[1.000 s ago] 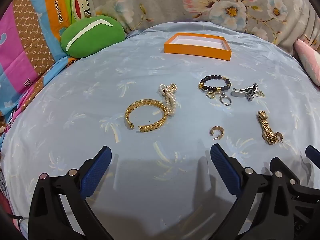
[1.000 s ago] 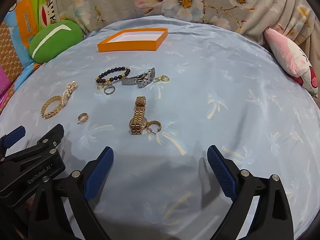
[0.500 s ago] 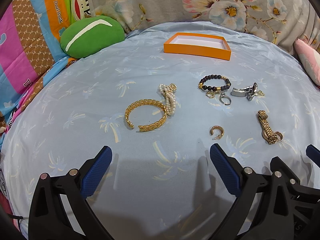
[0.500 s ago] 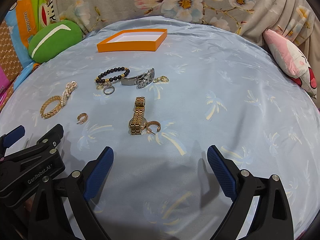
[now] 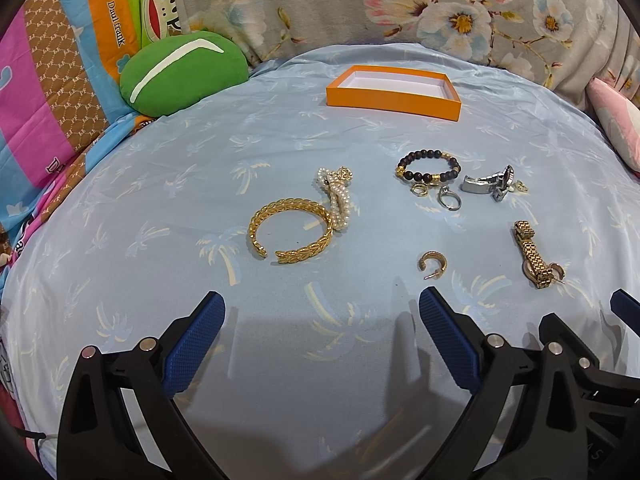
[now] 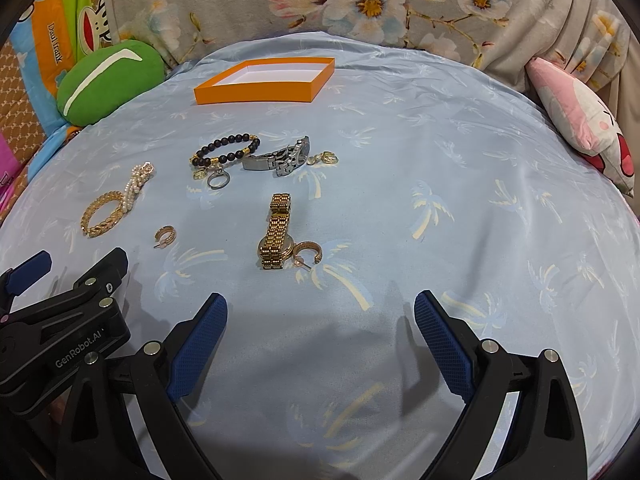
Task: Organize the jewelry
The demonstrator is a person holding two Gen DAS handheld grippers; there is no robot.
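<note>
I see a pale blue sheet (image 5: pixel 160 208) printed with faint cream palm trees. The tray (image 5: pixel 394 98) far off is orange outside, white inside. The cuff (image 5: pixel 291 232) and watch (image 6: pixel 277 232) are gold, the beads (image 5: pixel 427 165) dark with gold spacers, the cushion (image 5: pixel 182 72) far left green with a white stripe.

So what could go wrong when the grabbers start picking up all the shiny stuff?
The gold watch touches a hoop earring, so grabbing one may drag the other. The pearl bracelet overlaps the gold cuff and could snag. The small rings lie flat on soft sheet, likely hard to pinch. The orange box sits far back.
</note>
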